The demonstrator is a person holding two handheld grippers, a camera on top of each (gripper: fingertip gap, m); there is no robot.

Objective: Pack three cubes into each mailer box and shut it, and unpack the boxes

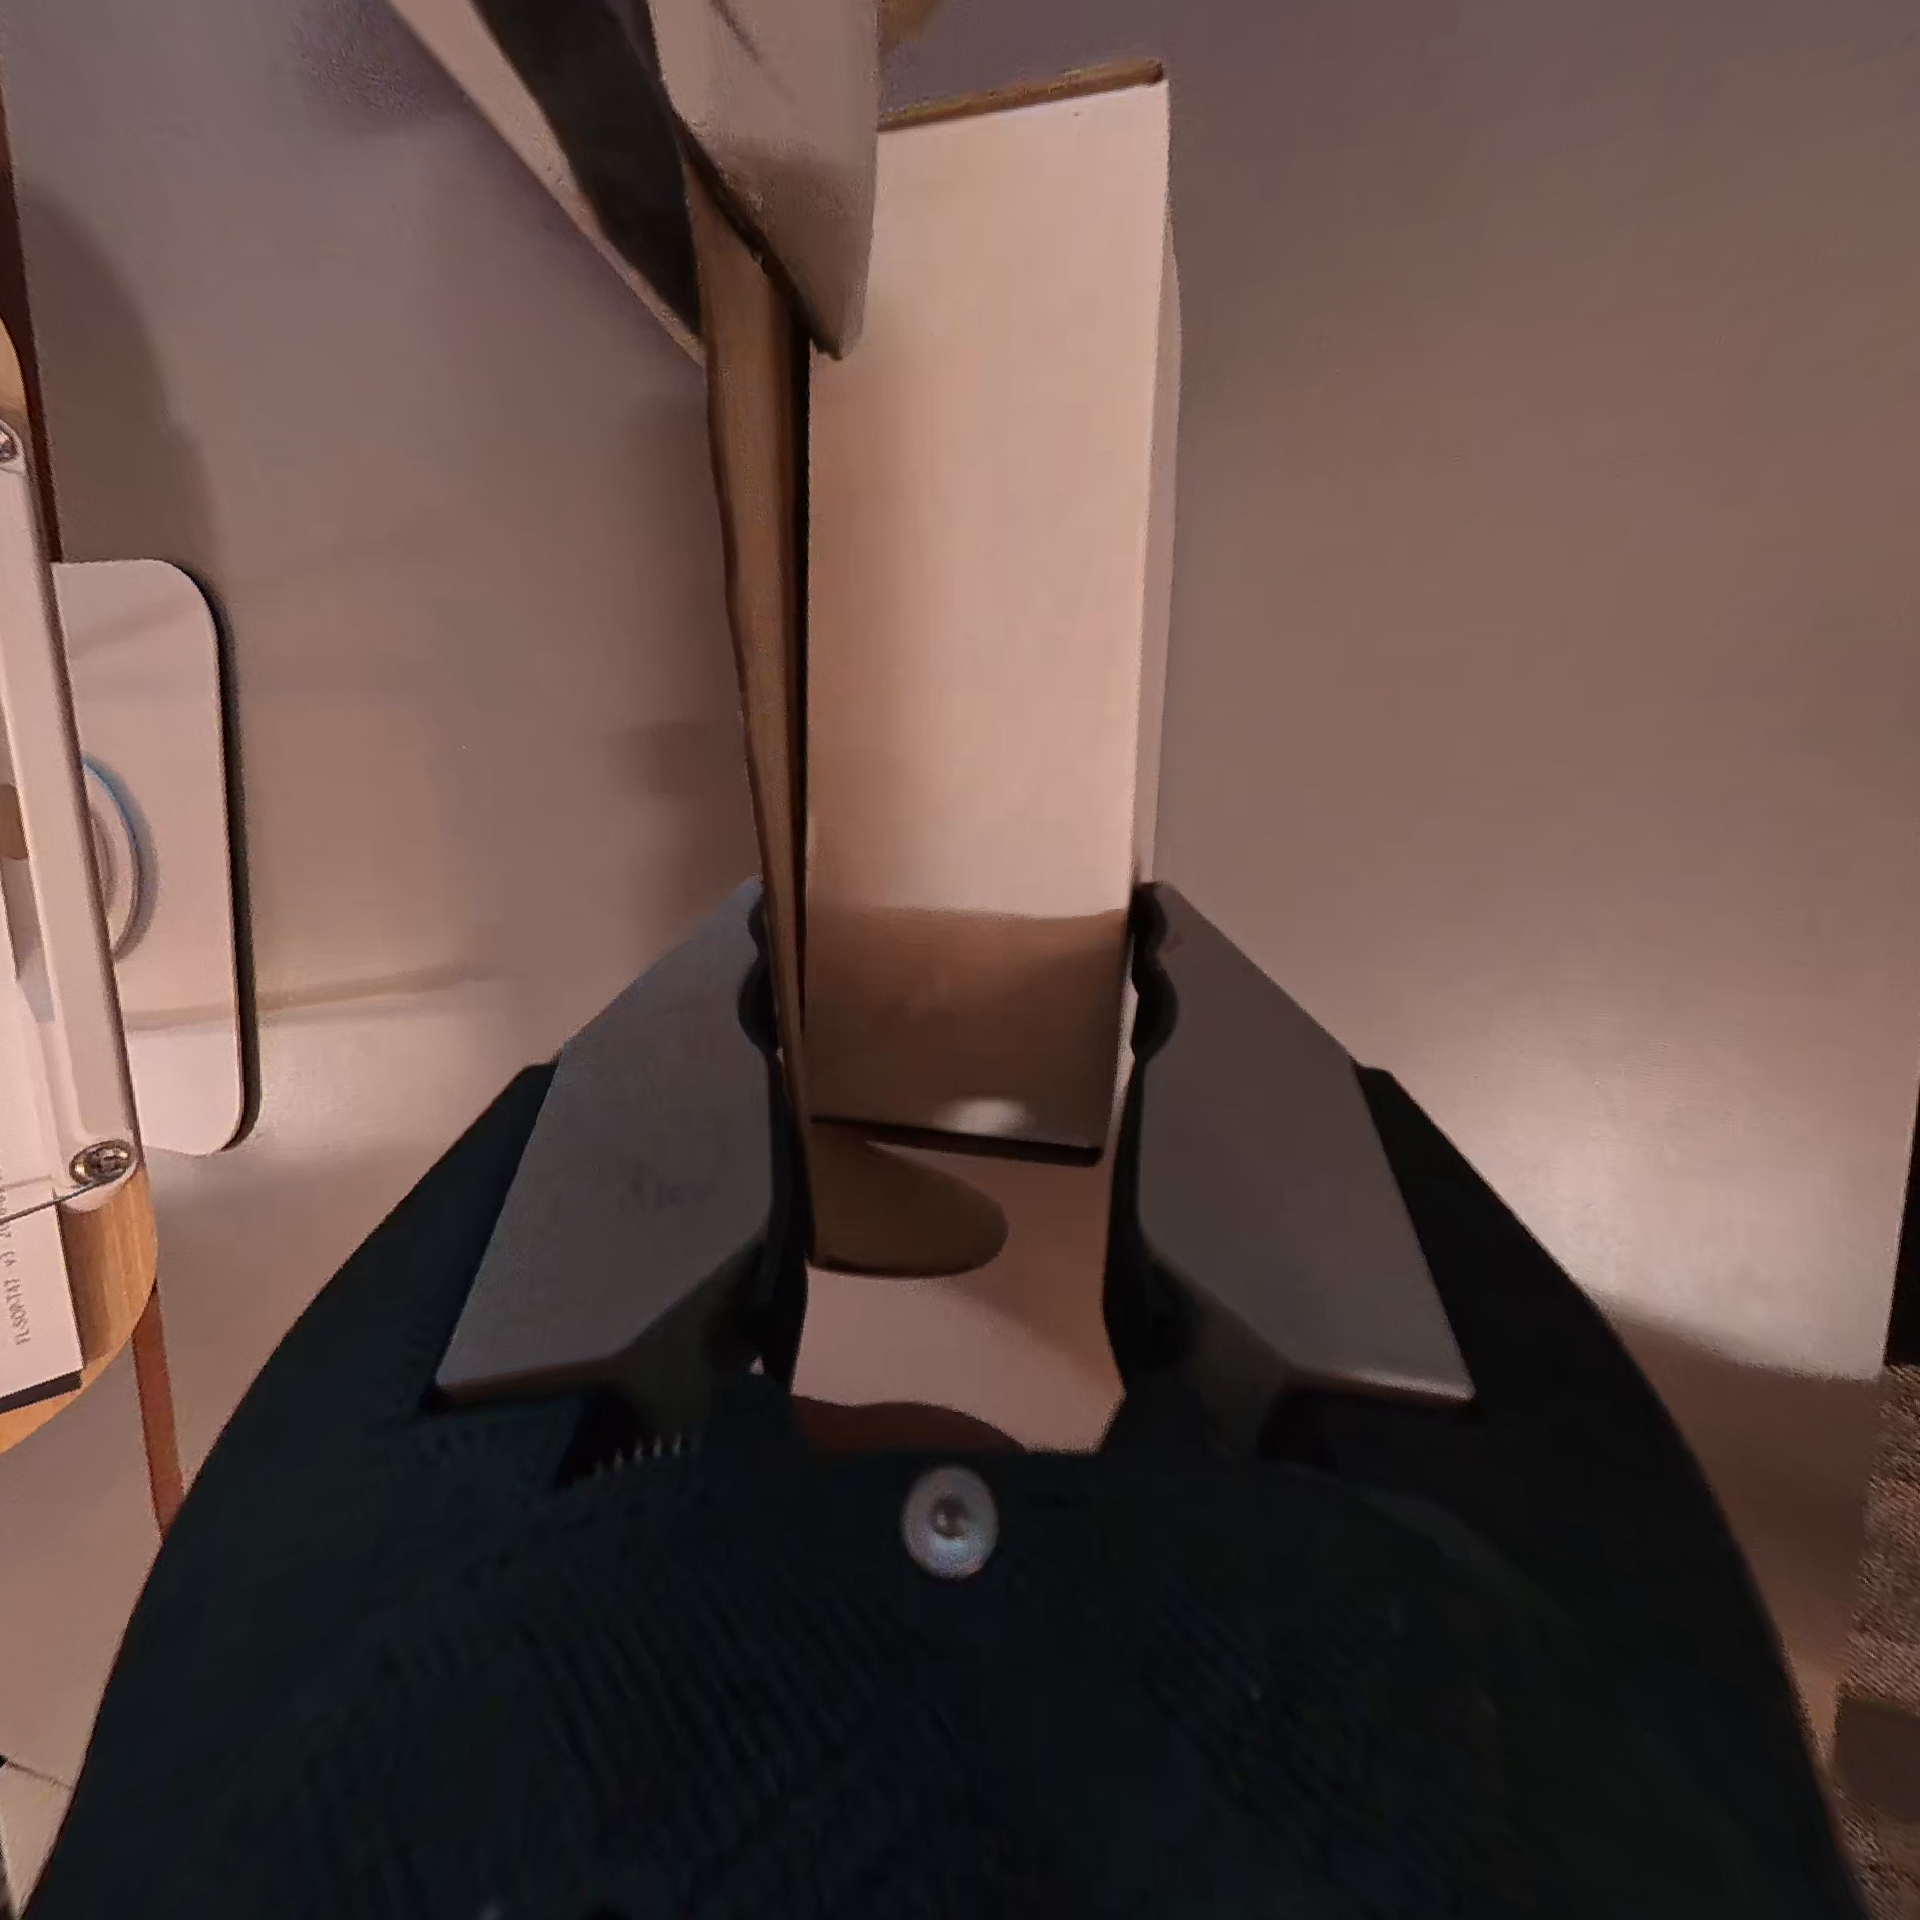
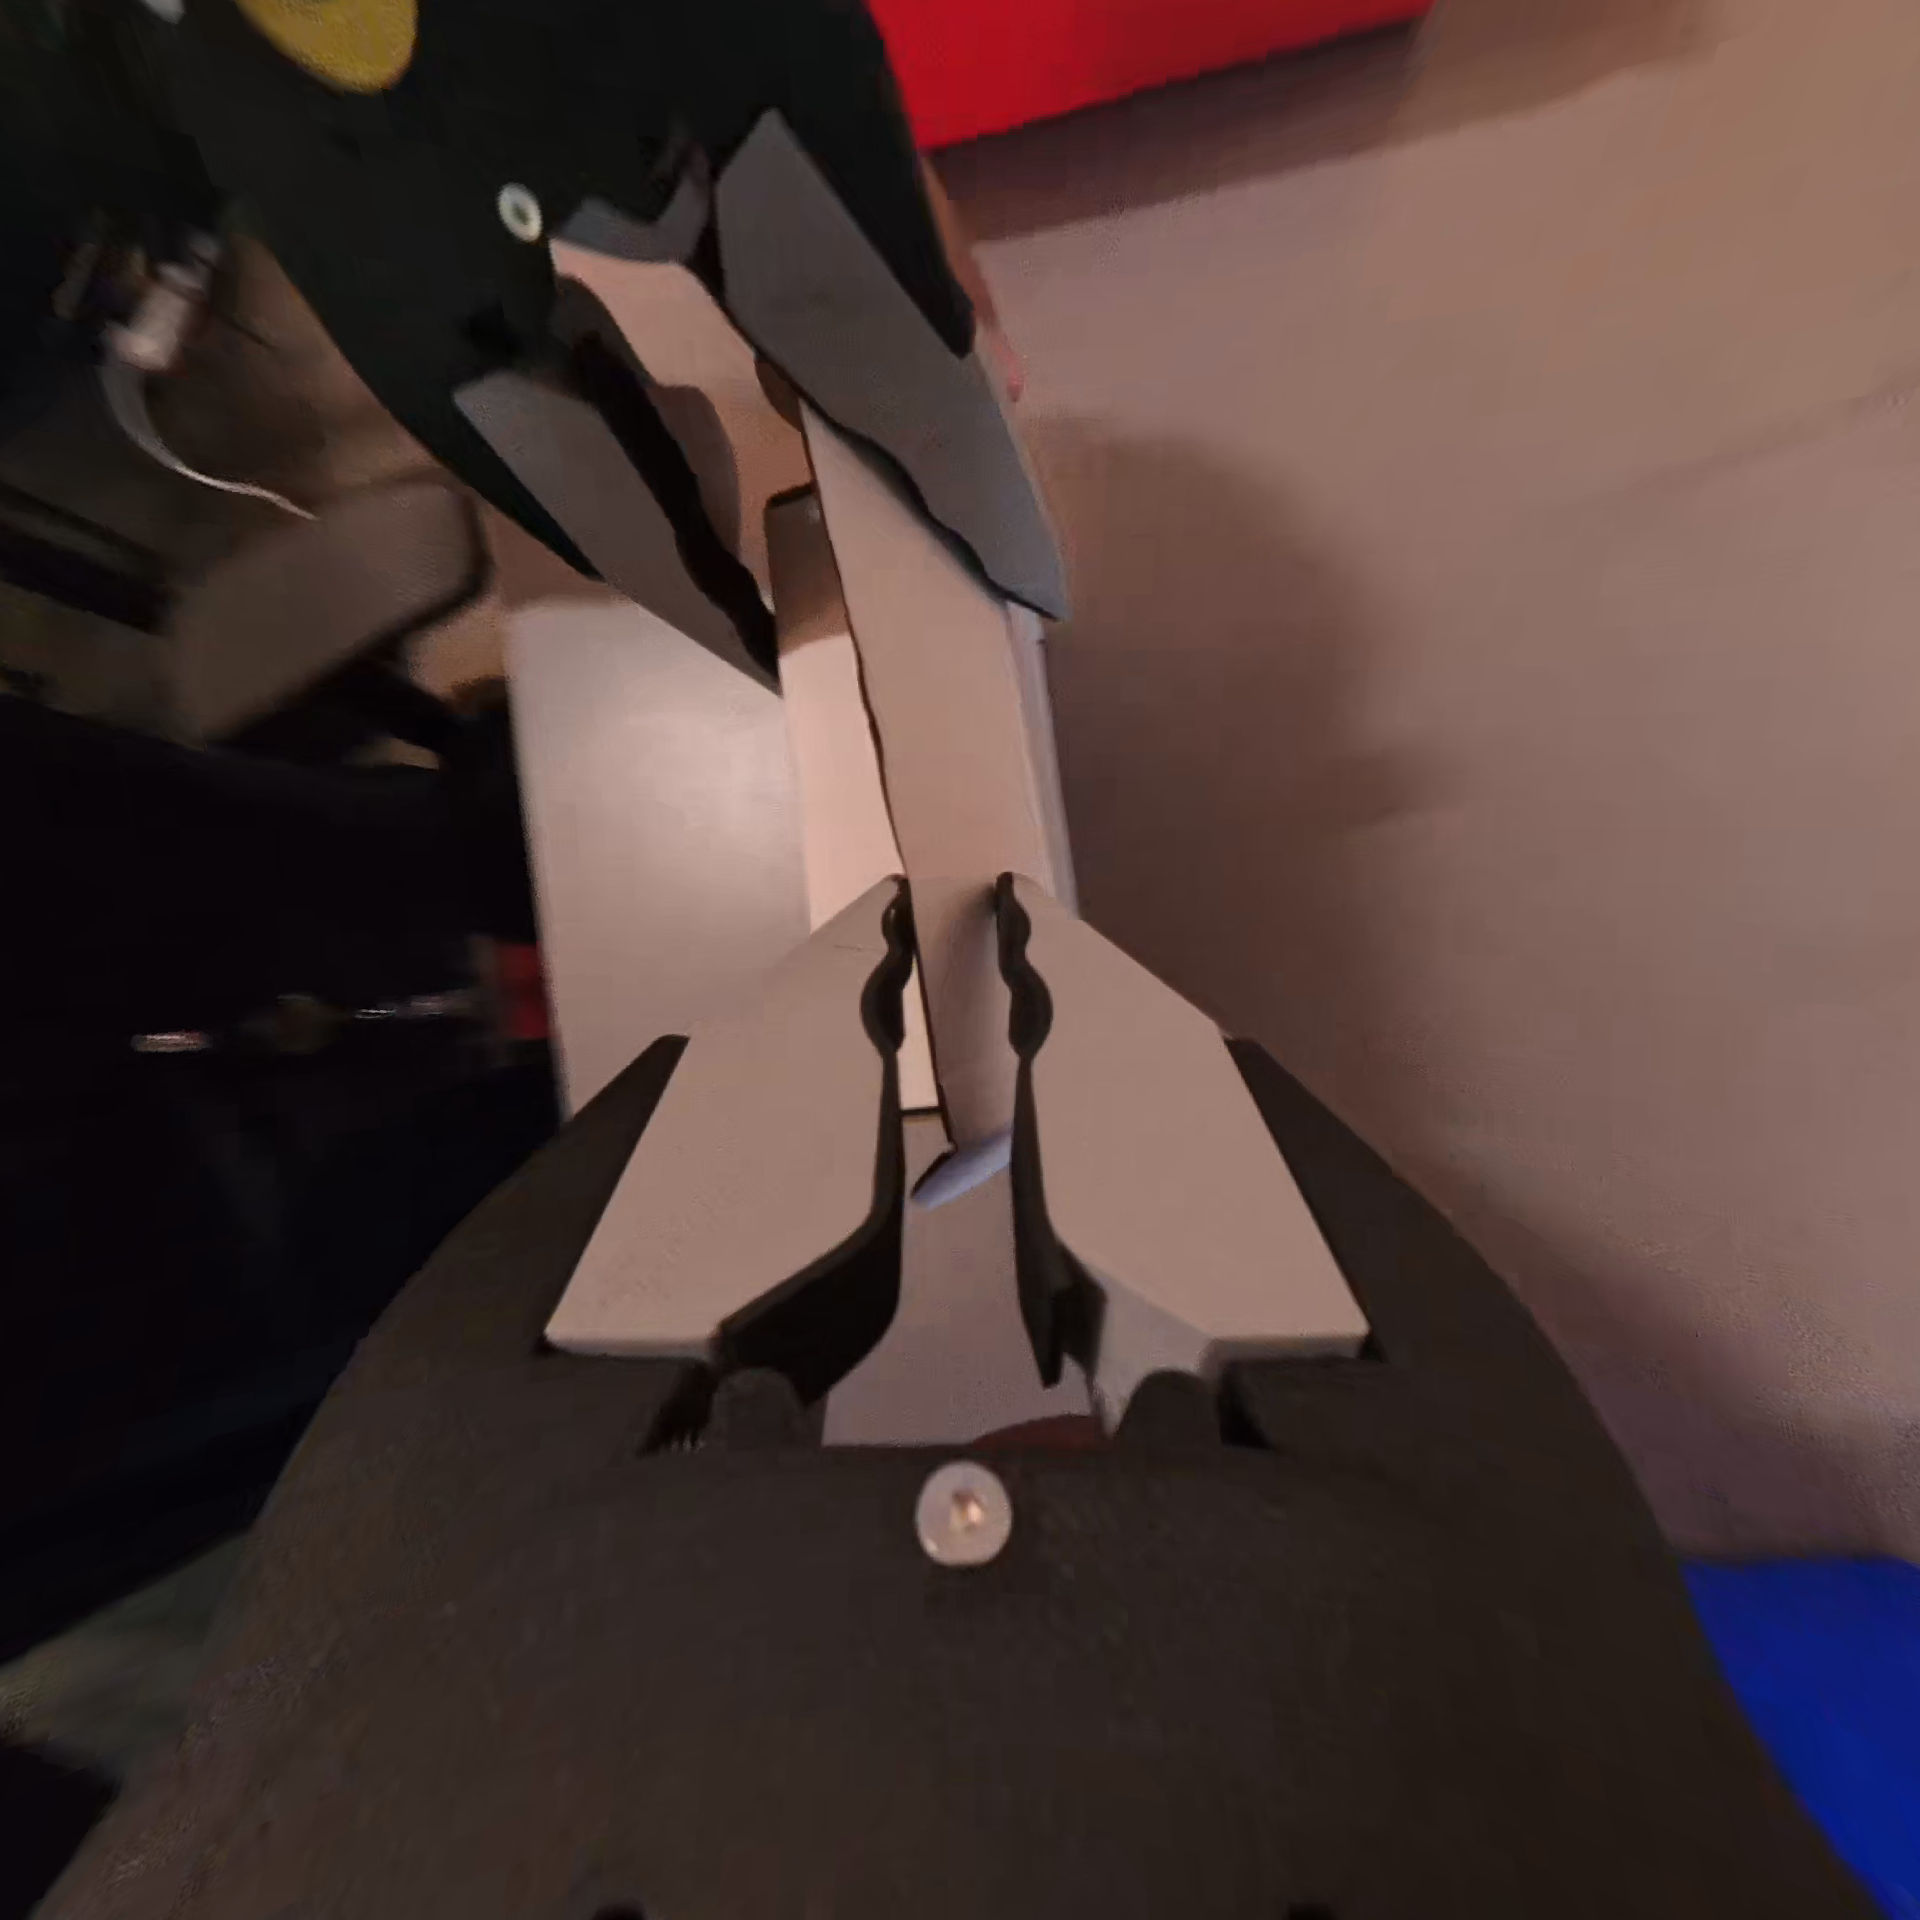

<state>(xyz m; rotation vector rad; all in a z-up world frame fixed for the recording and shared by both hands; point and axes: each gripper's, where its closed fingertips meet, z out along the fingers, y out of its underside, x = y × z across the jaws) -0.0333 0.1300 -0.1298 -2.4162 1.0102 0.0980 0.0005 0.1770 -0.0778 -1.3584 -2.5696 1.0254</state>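
A white mailer box [image 1: 987,520] stands between the fingers of my left gripper [image 1: 951,914], which press on both of its sides. A long flap with a brown inner face [image 1: 764,623] runs along the left finger. In the right wrist view my right gripper [image 2: 954,894] is shut on this flap, white on this side [image 2: 945,727], beside the box body [image 2: 655,831]. The left gripper [image 2: 909,639] straddles the box from the top left. A grey finger [image 1: 790,156], probably the right gripper's, shows at the top of the left wrist view. The inside of the box is hidden.
A blurred red thing [image 2: 1091,52] lies at the far top and a blue thing [image 2: 1818,1683] at the bottom right on the beige table [image 2: 1455,727]. A wooden stand with white plates [image 1: 156,831] is at the left. Carpet [image 1: 1891,1507] shows past the table's right edge. My right fingertips sit around 8 cm from my left ones. The blue thing [image 2: 1818,1683] sits 25 cm or so from the ends of my right fingers.
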